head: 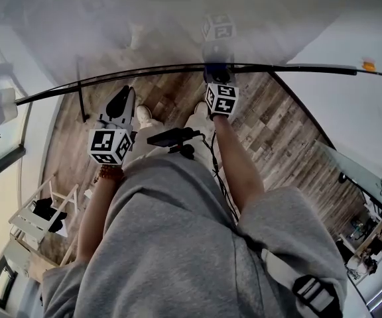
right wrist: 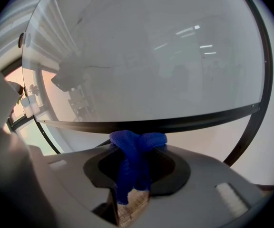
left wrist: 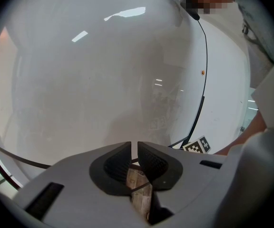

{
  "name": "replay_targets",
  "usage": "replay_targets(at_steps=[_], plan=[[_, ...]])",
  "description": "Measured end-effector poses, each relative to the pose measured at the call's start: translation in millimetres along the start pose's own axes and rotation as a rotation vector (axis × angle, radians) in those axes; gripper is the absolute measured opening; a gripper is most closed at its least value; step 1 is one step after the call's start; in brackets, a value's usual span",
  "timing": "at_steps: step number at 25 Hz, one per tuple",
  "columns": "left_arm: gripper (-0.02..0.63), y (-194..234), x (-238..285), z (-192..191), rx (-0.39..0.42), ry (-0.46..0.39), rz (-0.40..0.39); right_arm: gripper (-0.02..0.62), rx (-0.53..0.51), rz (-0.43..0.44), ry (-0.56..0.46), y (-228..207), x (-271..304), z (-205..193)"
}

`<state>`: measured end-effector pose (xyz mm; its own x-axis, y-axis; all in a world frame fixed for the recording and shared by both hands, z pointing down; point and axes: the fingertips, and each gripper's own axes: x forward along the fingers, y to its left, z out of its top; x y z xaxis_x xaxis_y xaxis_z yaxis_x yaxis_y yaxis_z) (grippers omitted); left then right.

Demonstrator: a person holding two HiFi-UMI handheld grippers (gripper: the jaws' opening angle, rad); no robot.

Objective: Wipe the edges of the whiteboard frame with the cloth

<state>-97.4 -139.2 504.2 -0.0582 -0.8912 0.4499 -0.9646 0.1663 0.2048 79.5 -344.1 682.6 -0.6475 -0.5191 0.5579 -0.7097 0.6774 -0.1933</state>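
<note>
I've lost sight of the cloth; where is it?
In the right gripper view, the blue cloth sits low and centre, clamped in the right claw, with its bunched top up at the black frame.

Cloth [right wrist: 136,144] in right claw [right wrist: 138,156] at whiteboard frame [right wrist: 189,119], left claw [left wrist: 134,156] to its left, facing the board

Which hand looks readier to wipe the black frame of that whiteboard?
The right. The right gripper is shut on the blue cloth, held close to the lower edge of the black frame. The left gripper is shut on nothing, merely facing the whiteboard.
</note>
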Motion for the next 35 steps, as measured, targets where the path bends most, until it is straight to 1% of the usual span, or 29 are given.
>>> replay_targets(at_steps=[4, 10, 16, 24, 29, 35], plan=[[0.048, 11.4, -10.5, 5.1, 0.019, -0.017, 0.007, 0.143, -0.01, 0.005, -0.004, 7.3, 2.6, 0.0], [0.048, 40.7, -21.2, 5.0, 0.002, -0.016, 0.034, 0.143, -0.006, 0.004, -0.013, 27.4, 6.9, -0.6], [0.048, 50.2, -23.0, 6.8, 0.012, -0.027, 0.009, 0.143, -0.007, -0.01, -0.01, 41.3, 11.0, -2.7], [0.048, 67.5, -30.6, 12.9, 0.007, -0.043, 0.018, 0.143, -0.003, -0.021, -0.004, 53.5, 12.7, -2.9], [0.048, 73.3, -30.4, 12.9, 0.005, -0.051, 0.004, 0.143, -0.004, -0.022, -0.001, 65.8, 15.9, -3.5], [0.048, 82.7, -34.4, 14.0, -0.002, -0.067, 0.01, 0.143, -0.001, -0.009, -0.002, 80.0, 19.3, -4.2]])
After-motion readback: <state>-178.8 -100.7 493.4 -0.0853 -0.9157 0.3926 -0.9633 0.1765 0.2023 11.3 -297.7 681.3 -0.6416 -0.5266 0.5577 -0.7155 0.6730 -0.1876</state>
